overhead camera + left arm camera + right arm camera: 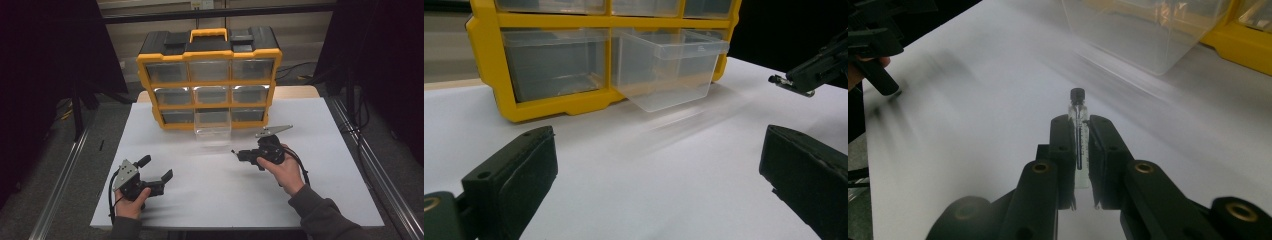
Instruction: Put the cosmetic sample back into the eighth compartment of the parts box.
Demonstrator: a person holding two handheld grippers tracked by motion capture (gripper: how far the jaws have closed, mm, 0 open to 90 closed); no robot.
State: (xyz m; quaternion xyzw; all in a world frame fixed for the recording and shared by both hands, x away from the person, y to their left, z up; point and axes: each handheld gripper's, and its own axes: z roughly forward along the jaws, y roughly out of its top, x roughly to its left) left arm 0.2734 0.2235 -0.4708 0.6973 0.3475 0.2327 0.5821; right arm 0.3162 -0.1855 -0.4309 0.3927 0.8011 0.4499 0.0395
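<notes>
While its lower end hides between the pads, the right hand-held gripper clamps a vial.

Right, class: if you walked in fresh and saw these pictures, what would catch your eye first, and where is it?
The yellow and black drawer cabinet at the far edge of the white table, with one clear drawer pulled out from its bottom row. Next, the right gripper is shut on a small clear vial with a black cap. The left gripper rests near the table's front, its jaws wide apart.
</notes>
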